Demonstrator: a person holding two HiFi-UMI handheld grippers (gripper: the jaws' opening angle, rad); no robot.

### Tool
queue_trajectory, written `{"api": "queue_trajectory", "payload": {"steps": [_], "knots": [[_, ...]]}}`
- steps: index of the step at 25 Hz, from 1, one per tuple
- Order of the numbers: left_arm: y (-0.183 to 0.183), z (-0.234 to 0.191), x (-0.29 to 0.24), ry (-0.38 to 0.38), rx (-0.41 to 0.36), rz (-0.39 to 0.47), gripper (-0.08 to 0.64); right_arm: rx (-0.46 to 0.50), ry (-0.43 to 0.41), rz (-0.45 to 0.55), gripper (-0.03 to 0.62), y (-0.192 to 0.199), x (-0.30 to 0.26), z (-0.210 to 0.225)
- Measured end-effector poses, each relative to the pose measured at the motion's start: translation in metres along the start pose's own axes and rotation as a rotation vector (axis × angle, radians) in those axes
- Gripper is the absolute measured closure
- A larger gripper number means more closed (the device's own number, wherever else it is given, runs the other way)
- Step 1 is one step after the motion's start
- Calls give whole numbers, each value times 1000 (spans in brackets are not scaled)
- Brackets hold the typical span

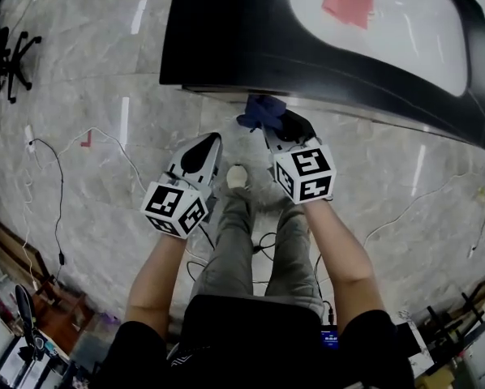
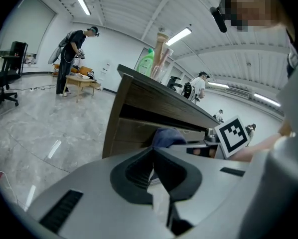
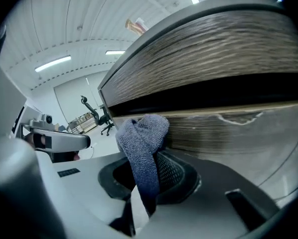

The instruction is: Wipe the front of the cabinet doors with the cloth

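While the head view looks steeply down, the cabinet (image 1: 226,59) fills twelve o'clock as a dark worktop. Its wood-grain door fronts (image 3: 223,54) show properly only in the gripper views, rising just past the jaws. The person stands close at six o'clock, with both forearms reaching toward that front edge. The left tool (image 1: 203,148), at eleven o'clock from the person's knees, has its jaws pressed together on nothing. It hangs short of the cabinet, seemingly held back so the wiping side has room. The right tool (image 1: 285,130), at one o'clock, is clamped on the blue cloth (image 1: 261,110), with a bunched wad standing proud of the jaw tips. I judge that to be deliberate, so that fabric rather than hard plastic meets the wood. The wad sits up at the door face, touching it or just shy of it; I cannot tell which.
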State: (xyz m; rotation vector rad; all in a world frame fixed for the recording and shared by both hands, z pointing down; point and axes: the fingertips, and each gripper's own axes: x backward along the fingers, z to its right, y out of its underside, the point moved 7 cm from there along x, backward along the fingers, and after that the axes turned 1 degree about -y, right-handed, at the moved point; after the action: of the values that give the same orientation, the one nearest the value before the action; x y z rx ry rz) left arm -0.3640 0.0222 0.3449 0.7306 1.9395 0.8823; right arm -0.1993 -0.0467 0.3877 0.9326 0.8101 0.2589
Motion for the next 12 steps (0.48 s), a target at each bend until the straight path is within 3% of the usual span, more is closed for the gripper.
{"api": "queue_trajectory", "payload": {"steps": [12], "knots": [[4,93,-70,104,-38,-19,551,-19,89,30,522,12,79,87]]}}
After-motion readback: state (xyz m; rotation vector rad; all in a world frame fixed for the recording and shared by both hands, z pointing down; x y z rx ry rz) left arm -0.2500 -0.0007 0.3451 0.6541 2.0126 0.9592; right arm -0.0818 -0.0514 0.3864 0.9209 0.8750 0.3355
